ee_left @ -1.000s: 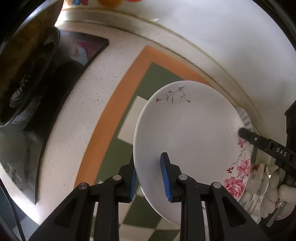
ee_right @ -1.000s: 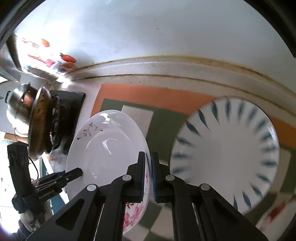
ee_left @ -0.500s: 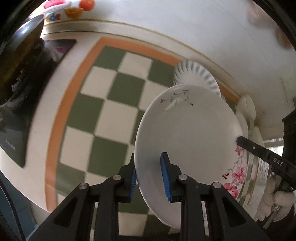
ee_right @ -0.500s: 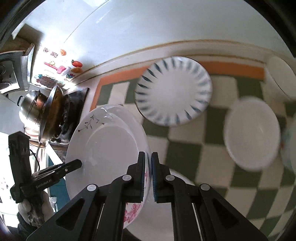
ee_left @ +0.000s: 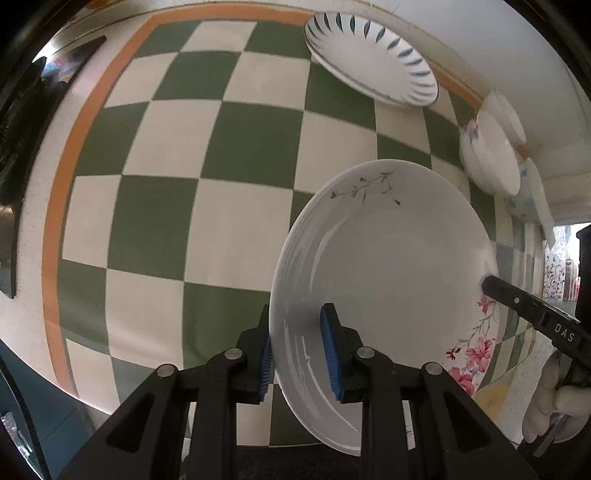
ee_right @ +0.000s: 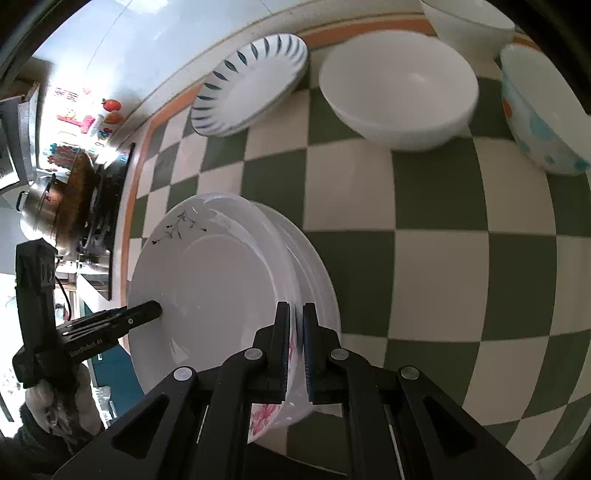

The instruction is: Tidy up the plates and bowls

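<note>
A white plate with pink flowers (ee_left: 388,266) hangs tilted above the green-and-white checked counter (ee_left: 184,166), held from two sides. My left gripper (ee_left: 297,332) is shut on its near rim, blue pads on both faces. My right gripper (ee_right: 295,325) is shut on the opposite rim by the pink flowers, and its finger (ee_left: 535,317) shows at the plate's far edge. In the right wrist view the plate (ee_right: 221,288) has more white rims layered under it; whether those are separate plates I cannot tell. A plate with blue leaf marks (ee_right: 251,81) lies by the wall.
A plain white bowl (ee_right: 399,96), a bowl with blue and orange marks (ee_right: 539,122) and another white bowl (ee_right: 465,22) stand near the wall. A stove with metal pots (ee_right: 70,192) is at the counter's left end. A gloved hand (ee_left: 546,402) holds the right gripper.
Both grippers have carried the floral plate sideways along the counter, away from the stove. The blue-leaf plate and the bowls have come into view. Both grips are unchanged.
</note>
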A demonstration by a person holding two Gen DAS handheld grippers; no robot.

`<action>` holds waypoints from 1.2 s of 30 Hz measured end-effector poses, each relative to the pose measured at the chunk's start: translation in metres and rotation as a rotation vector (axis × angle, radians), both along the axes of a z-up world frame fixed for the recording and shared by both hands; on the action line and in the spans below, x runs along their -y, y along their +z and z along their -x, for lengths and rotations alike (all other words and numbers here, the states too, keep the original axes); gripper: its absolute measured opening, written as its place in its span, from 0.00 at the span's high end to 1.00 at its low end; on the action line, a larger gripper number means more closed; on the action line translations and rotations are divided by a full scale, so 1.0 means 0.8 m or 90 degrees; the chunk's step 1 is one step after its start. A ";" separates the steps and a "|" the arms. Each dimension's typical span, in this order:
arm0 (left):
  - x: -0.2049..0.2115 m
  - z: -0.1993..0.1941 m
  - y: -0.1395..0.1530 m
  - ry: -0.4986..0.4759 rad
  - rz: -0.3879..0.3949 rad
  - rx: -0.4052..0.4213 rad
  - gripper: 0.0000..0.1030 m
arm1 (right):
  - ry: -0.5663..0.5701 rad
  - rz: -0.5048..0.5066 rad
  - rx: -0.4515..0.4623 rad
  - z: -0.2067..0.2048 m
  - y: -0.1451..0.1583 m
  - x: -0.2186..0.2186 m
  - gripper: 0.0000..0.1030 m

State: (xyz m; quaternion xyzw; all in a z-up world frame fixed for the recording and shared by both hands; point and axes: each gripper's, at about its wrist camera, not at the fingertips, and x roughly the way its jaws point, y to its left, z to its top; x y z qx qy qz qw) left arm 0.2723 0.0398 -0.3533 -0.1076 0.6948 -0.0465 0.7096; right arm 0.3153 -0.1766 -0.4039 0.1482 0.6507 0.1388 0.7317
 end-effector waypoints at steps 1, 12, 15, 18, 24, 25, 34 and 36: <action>0.002 0.000 -0.002 -0.002 -0.002 -0.002 0.79 | 0.000 0.002 -0.002 0.003 -0.004 0.002 0.92; 0.021 -0.007 -0.014 -0.016 -0.022 -0.026 0.78 | 0.002 0.022 -0.010 0.003 -0.013 0.008 0.92; 0.029 -0.006 -0.017 -0.027 -0.034 -0.028 0.78 | 0.005 0.036 -0.019 0.001 -0.015 0.008 0.92; 0.032 -0.007 -0.018 -0.034 -0.043 -0.030 0.78 | 0.006 0.035 -0.021 0.001 -0.013 0.010 0.92; 0.018 -0.013 -0.017 -0.017 -0.027 -0.051 0.78 | -0.006 0.023 -0.030 0.000 -0.013 0.015 0.92; 0.020 -0.015 -0.018 -0.017 -0.028 -0.054 0.78 | -0.006 0.021 -0.033 -0.001 -0.014 0.015 0.92; 0.018 -0.028 -0.006 -0.029 -0.057 -0.065 0.77 | -0.009 0.010 -0.048 -0.003 -0.012 0.016 0.90; 0.017 -0.031 0.002 -0.033 -0.080 -0.062 0.77 | -0.010 0.006 -0.055 -0.004 -0.011 0.016 0.90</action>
